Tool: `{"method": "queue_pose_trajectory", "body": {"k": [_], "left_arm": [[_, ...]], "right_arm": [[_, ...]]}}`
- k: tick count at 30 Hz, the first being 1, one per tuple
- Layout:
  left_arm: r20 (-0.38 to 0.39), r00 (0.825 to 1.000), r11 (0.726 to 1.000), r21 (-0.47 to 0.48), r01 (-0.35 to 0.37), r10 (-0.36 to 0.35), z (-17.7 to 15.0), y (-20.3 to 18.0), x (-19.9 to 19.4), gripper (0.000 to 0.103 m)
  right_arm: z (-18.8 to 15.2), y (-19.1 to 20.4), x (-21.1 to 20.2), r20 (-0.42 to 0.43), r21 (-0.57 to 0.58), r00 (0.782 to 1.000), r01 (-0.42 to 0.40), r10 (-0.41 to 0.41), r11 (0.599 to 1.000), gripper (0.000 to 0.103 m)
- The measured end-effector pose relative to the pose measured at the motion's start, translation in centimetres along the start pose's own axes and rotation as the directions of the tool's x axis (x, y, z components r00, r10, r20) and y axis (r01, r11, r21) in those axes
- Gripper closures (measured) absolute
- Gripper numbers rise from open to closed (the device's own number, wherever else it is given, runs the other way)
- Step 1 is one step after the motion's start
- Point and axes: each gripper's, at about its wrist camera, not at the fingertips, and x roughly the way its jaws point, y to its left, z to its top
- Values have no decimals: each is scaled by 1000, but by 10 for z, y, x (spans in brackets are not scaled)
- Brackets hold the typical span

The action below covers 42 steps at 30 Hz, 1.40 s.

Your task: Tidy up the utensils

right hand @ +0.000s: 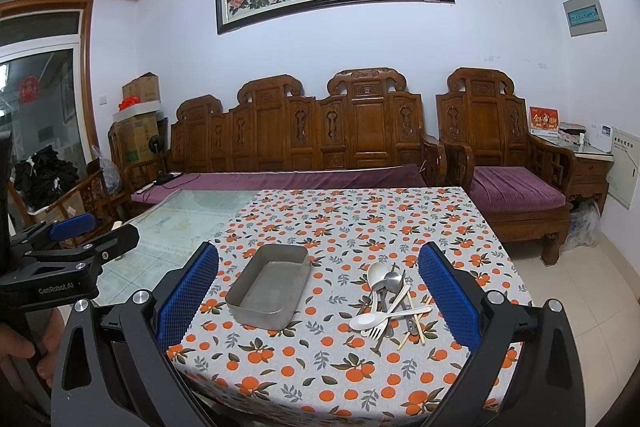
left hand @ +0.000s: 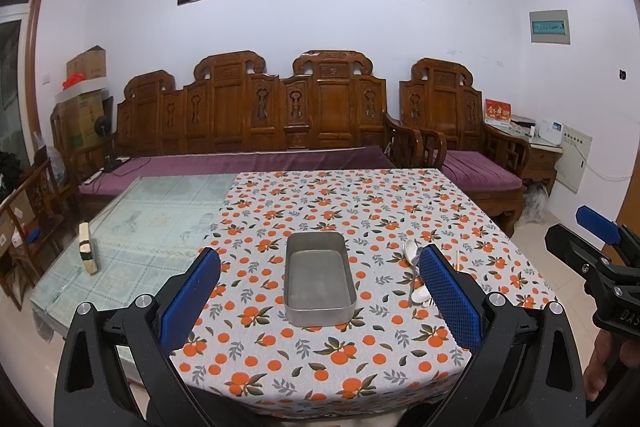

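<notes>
An empty grey metal tin (left hand: 319, 279) sits on the orange-print tablecloth (left hand: 360, 211); it also shows in the right wrist view (right hand: 269, 286). A pile of utensils (right hand: 387, 301) lies right of the tin: white plastic spoons, metal spoons, a fork and chopsticks. In the left wrist view the pile (left hand: 414, 267) is mostly hidden behind my right blue finger. My left gripper (left hand: 320, 297) is open and empty, held above the table's near edge in line with the tin. My right gripper (right hand: 318, 293) is open and empty, above the near edge between tin and pile.
The left part of the table is bare glass (left hand: 152, 227) with a small wrapped wooden block (left hand: 87, 247) on it. A carved wooden sofa (left hand: 256, 123) and armchair (right hand: 508, 163) stand behind the table. Tiled floor (right hand: 580, 307) lies to the right.
</notes>
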Motion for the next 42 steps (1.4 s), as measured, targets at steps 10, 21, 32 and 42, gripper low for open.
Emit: {"method": "queue_pose_trajectory", "body": {"k": [10,21,32,42], "left_arm": [[2,1000,1000,-2,1,-1,1,0,0,7],[8,1000,1000,-2,6,-6,0,-1,-1,7],[8,1000,1000,-2,5,-5,0,-1,-2,7],[6,1000,1000,0,7,-7,-2,-3,-3,7]], "right_arm": [[-2,1,0,0,-2,1000,-2,2,1000,3],[-2,2,0,1,-1,1000,-4,4,1000,3],[-2,2,0,1,-2,1000,-3,3,1000,3],[-3,4,0,0,-3,1000,-4,4,1000,3]]}}
